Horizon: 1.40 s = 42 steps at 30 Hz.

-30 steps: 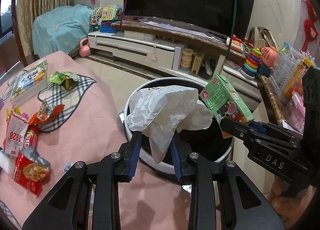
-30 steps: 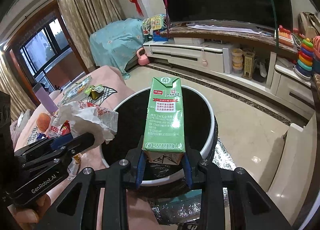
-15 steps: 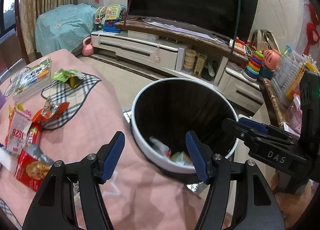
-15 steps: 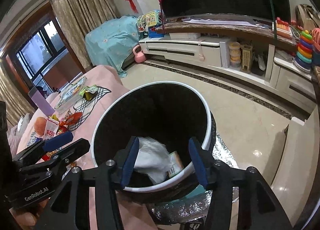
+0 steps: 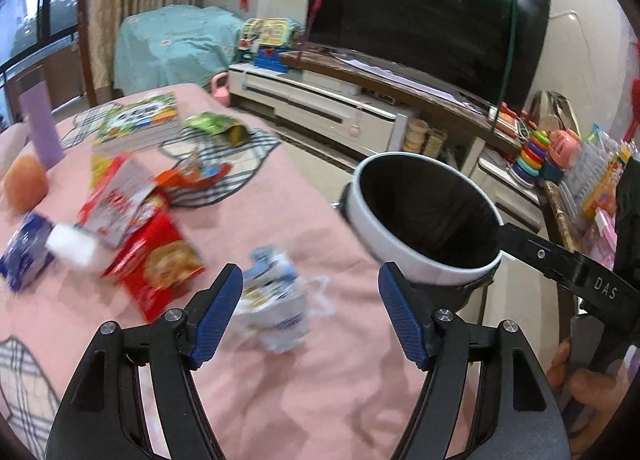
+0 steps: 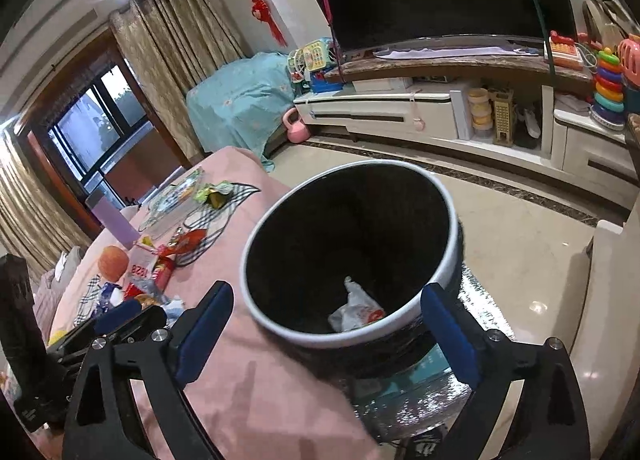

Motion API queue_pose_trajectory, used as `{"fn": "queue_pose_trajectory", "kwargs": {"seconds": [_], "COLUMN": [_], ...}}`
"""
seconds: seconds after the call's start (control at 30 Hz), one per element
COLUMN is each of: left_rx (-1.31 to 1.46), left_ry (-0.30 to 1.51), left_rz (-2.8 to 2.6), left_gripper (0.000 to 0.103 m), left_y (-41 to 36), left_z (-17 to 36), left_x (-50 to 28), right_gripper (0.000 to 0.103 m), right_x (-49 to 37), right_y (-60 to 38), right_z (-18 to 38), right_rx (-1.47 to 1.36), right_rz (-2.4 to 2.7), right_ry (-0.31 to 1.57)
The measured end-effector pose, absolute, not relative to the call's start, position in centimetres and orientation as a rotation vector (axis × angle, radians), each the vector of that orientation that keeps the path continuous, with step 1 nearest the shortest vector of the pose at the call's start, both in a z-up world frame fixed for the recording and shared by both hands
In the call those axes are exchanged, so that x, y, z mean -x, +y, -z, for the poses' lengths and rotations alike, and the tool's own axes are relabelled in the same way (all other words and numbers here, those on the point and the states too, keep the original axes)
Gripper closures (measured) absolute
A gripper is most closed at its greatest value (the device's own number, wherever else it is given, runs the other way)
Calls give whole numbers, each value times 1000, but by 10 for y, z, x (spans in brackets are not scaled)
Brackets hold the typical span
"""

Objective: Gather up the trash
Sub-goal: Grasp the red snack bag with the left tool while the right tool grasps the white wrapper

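My left gripper (image 5: pixel 312 316) hangs over the pink tablecloth (image 5: pixel 304 392), its jaws opening, nothing pressed between them. A crumpled blue-and-white wrapper (image 5: pixel 276 300) lies on the cloth just ahead, between the blue pads in this view. Further left lie a red snack bag (image 5: pixel 160 264), a red-and-white packet (image 5: pixel 116 200) and an orange wrapper (image 5: pixel 192 176). My right gripper (image 6: pixel 326 334) stands above the near rim of the white-rimmed black bin (image 6: pixel 448 220), jaws opening and empty. Crumpled white paper (image 6: pixel 354 308) lies at the bin's bottom.
A green wrapper (image 5: pixel 216 128), books (image 5: pixel 140 120), a purple cup (image 5: pixel 40 128), an orange fruit (image 5: pixel 26 180) and a blue packet (image 5: pixel 24 252) sit on the table. The bin stands off the table's right edge on a tiled floor. A TV cabinet (image 6: pixel 400 112) runs behind.
Both grippers opened: the white paper and the green carton dropped into the bin. My left gripper then swung left, away from the bin and over the table's trash.
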<state>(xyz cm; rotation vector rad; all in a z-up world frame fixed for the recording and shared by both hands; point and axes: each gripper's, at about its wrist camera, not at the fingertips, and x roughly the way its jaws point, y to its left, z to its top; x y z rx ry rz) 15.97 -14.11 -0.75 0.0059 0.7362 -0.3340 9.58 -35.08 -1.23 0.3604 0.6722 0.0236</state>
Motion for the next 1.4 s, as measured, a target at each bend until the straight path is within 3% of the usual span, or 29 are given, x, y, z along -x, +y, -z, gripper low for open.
{"fn": "queue_pose_trajectory", "kwargs": {"seconds": [0.6,1.4], "left_rx": [97,168], "left_ry": [755,814], "left_rz": [184,191], "left_gripper": [28,28], "left_y": [-32,-4], "left_z": [25,52], "left_x": [-132,-174], "right_gripper": [6,9], "right_x": [-88,-114], "right_y": [-255,-208], "right_z": [30,51], "right_rx": [-273,-213], "right_rz": [-187,-272], "right_ry": [687,746]}}
